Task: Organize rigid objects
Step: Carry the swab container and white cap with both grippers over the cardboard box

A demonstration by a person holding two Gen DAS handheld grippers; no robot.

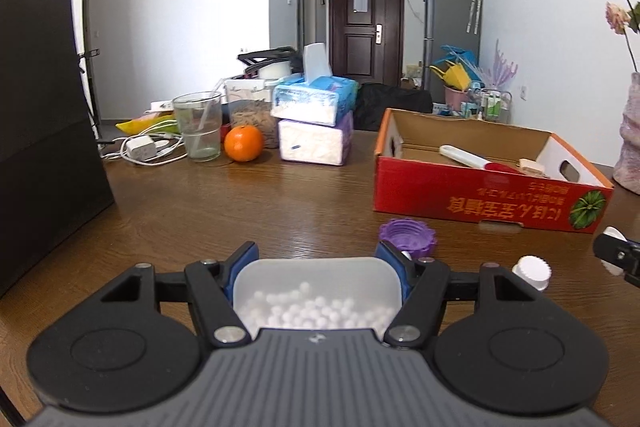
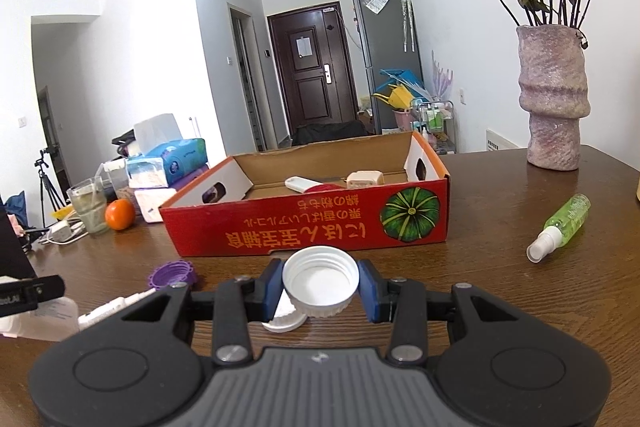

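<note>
1. The left gripper (image 1: 316,259) is clenched on a translucent plastic container (image 1: 316,279) half full of small white beads (image 1: 316,311); its blue pads press on both side walls.
2. The right gripper (image 2: 320,285) grasps a white ribbed cap (image 2: 320,277), open side up, with a blue pad against each side of its rim.
3. Just under that cap, a second white cap (image 2: 285,321) lies on the wooden table (image 2: 500,307).
4. A purple ribbed lid (image 1: 407,233) sits on the table just beyond the left gripper's right finger, near the front of the box.
5. A green spray bottle (image 2: 560,227) lies on its side on the table, to the right of the box and well apart from it.
6. Farther back stands the red cardboard box (image 2: 312,227), open-topped, holding a white flat item (image 2: 302,183) and a beige block (image 2: 364,179).
7. Beyond the box's right end is a pink vase (image 2: 554,107) of dried roses.
8. At the far left are an orange (image 1: 243,143), a glass (image 1: 199,127) and stacked tissue packs (image 1: 314,123).
</note>
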